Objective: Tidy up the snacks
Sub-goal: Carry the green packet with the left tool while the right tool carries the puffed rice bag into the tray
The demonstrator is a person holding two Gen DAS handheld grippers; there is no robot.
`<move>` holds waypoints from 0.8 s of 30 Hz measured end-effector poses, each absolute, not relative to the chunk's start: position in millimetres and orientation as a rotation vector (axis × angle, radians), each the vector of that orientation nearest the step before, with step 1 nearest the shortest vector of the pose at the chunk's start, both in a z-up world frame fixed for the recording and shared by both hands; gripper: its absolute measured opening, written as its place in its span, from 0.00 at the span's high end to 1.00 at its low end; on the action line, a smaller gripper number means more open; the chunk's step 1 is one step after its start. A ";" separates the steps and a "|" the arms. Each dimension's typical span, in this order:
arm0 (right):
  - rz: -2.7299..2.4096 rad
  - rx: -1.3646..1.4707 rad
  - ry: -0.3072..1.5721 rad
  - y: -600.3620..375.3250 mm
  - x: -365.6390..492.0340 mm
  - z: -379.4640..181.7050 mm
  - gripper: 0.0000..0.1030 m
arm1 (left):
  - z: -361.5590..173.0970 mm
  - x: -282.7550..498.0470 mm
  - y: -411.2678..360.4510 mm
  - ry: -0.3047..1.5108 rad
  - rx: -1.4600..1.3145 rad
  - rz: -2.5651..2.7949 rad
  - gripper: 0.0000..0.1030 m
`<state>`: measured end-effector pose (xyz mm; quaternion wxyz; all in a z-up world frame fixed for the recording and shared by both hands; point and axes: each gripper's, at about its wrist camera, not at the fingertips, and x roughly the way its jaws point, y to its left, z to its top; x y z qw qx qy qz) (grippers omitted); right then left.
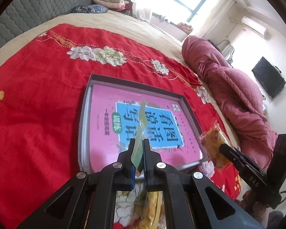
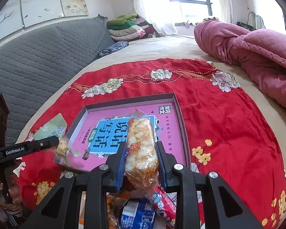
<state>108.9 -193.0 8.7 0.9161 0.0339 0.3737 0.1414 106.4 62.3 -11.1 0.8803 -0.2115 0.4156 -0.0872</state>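
In the left wrist view, the left gripper [image 1: 138,143] was seen with its jaws closed on a thin green snack packet [image 1: 140,131]. The packet was held edge-on, its long axis running away from the camera, over the near part of a shallow grey box [image 1: 188,103]. A pink book [image 1: 104,118] lay flat in that box, which rested on a red floral blanket [image 1: 38,95] spread over the bed. At the right edge, the right gripper [image 1: 222,147] was seen gripping an orange-wrapped rice cracker pack [image 1: 213,139].

In the right wrist view, the rice cracker pack [image 2: 141,143] was clamped between the right gripper's [image 2: 141,148] jaws, its long axis pointing forward over the box's near edge [image 2: 183,126]. At the left, the green packet [image 2: 53,129] was held beside the box's left corner by the left gripper [image 2: 55,139]. More wrapped snacks [image 2: 137,210] lay below the jaws.
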 end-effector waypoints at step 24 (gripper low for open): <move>0.196 0.130 0.819 -196.5 146.4 -11.6 0.71 | -33.5 134.5 68.5 0.911 -0.495 -0.259 0.94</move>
